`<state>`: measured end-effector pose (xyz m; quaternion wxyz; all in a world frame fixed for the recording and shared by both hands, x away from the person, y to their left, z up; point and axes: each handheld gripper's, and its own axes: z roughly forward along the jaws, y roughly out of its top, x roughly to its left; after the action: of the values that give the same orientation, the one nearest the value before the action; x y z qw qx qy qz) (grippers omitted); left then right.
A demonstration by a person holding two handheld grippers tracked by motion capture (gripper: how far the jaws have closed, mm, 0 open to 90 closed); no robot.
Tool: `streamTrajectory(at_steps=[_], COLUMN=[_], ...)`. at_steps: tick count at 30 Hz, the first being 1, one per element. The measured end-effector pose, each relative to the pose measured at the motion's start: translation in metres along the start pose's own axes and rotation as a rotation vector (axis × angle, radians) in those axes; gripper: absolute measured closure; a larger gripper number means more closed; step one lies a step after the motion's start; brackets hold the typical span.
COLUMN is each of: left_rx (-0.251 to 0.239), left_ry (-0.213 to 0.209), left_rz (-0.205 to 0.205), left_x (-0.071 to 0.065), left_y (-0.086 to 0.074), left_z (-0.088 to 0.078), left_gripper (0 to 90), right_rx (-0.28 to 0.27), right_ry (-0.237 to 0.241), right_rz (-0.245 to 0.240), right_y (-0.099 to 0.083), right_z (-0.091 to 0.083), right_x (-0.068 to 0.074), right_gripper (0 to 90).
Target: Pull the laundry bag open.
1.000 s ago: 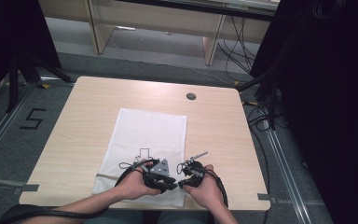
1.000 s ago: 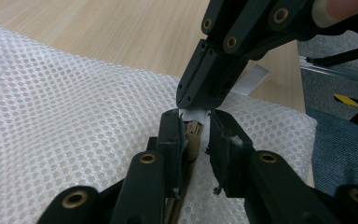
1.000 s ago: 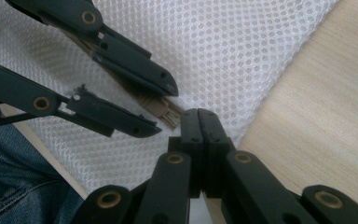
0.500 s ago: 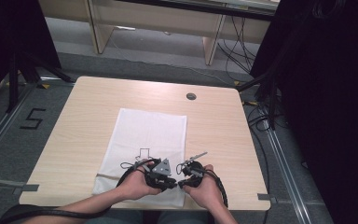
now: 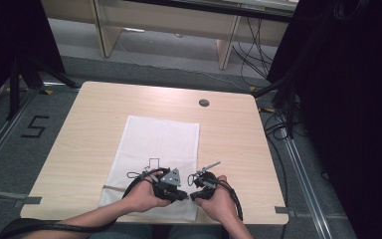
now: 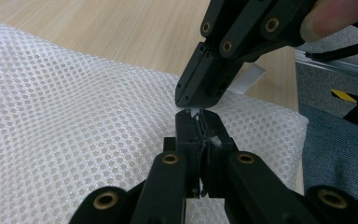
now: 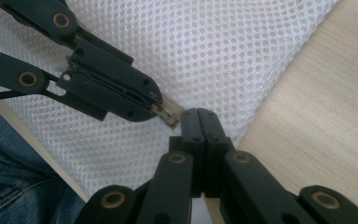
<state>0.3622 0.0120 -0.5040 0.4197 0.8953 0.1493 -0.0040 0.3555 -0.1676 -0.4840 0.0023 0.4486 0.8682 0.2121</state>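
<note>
A white mesh bag point(image 5: 159, 142) lies flat on the wooden table point(image 5: 89, 129). Both grippers meet tip to tip at its near right corner. My left gripper point(image 6: 196, 119) has just been closing, and its jaws now stand together on a small tan tab point(image 7: 168, 115) at the bag's edge. Right beside them, my right gripper point(image 7: 199, 113) is shut with its tips down on the mesh point(image 7: 223, 56). Whether it pinches any mesh is hidden. In the high view the left gripper point(image 5: 183, 195) and right gripper point(image 5: 195, 195) sit close together above the table's front edge.
A round cable hole point(image 5: 204, 103) sits at the table's far right. A small black square outline point(image 5: 153, 163) marks the bag. The person's jeans point(image 7: 9, 182) show just past the front edge. Dark stands and cables point(image 5: 283, 119) crowd the right side.
</note>
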Motion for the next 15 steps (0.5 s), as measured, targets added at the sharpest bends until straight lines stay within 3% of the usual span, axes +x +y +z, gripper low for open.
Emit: streamTrajectory(at_steps=[8,10,15], left_rx=[0.009,0.009,0.001], left_ry=[-0.004,-0.005,-0.007], left_rz=[-0.016,-0.018,-0.032], left_x=[0.0008,0.0015,0.0021], left_y=[-0.0003,-0.0004,-0.0020], left_z=[-0.0028,-0.0052,-0.0068], left_gripper=[87.3,87.3,87.2], right_rx=[0.007,-0.006,0.004], right_ry=[0.003,0.007,0.012], right_rz=[0.004,-0.021,0.008], right_y=[-0.0011,-0.0010,-0.0010], right_z=[-0.0009,-0.0002,-0.0005], right_x=[0.0009,-0.0003,0.0014], right_gripper=[90.0,90.0,90.0])
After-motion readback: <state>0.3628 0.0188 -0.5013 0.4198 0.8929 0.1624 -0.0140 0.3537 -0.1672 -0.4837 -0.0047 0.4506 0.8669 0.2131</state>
